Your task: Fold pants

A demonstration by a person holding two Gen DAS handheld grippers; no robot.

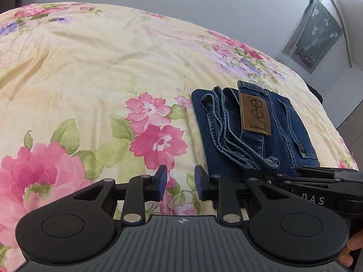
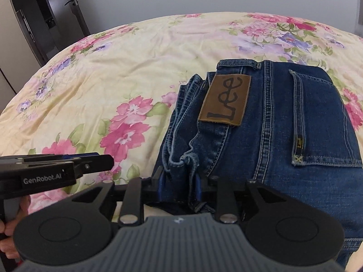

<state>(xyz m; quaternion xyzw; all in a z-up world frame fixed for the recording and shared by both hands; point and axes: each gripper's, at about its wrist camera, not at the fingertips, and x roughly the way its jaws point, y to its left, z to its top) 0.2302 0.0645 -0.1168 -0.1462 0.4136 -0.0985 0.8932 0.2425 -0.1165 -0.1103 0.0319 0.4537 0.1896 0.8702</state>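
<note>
1. Nearest the lens in the left wrist view is the left gripper [image 1: 180,184]. Its blue-padded jaws stand a little apart over the floral bedspread [image 1: 90,68] with nothing between them.
2. Moving right in that view, the folded jeans [image 1: 261,133] lie flat on the bedspread as a compact rectangle. The brown Lee patch [image 1: 255,114] faces up, and the loose hems [image 1: 217,122] are stacked along the packet's left edge.
3. Further right, the right gripper [image 1: 317,172] reaches in at the jeans' near edge, seen side-on.
4. In the right wrist view, the left gripper [image 2: 99,158] shows at the far left, clear of the denim, with the person's hand [image 2: 9,226] below it.
5. At the centre, the right gripper [image 2: 179,185] has a bunched fold of hem [image 2: 183,161] between its blue pads. The jaws are narrowly parted around it, and whether the pads press the cloth cannot be told.
6. To the right, the back pocket [image 2: 322,122] lies smooth on top of the jeans [image 2: 283,136].
7. Judged from this, the folding looks essentially done. What seems left is letting go of the hem, perhaps tidying that left edge, and drawing both grippers away.
</note>
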